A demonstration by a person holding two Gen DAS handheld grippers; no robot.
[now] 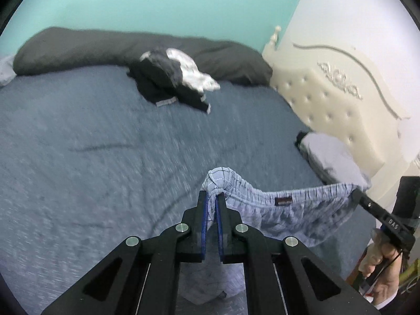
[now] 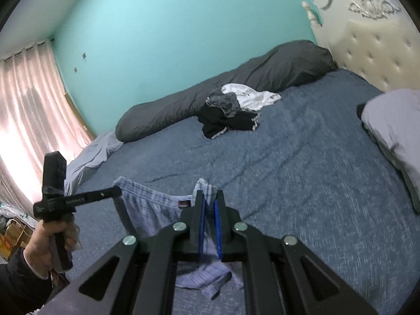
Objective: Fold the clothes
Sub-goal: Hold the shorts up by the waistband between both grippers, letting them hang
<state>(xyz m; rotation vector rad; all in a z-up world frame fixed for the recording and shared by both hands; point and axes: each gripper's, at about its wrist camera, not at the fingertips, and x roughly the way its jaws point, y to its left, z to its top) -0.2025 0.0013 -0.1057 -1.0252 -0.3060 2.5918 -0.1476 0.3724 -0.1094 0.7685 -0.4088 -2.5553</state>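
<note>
Left wrist view: left gripper (image 1: 212,197) jaws clenched on one waistband corner of the blue plaid shorts (image 1: 283,207).
Right gripper (image 2: 210,197): pinching the opposite corner, at 3 o'clock.
Shorts: hanging taut above the bed (image 1: 92,157).
Advice: keep the waistband level, lower flat.
Far, 12 o'clock: unfolded clothes pile (image 1: 173,78).

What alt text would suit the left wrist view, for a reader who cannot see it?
The left gripper pinches one waistband end of light blue checked shorts; the right gripper holds the other, above a blue bed. Dark clothes lie behind.
</note>
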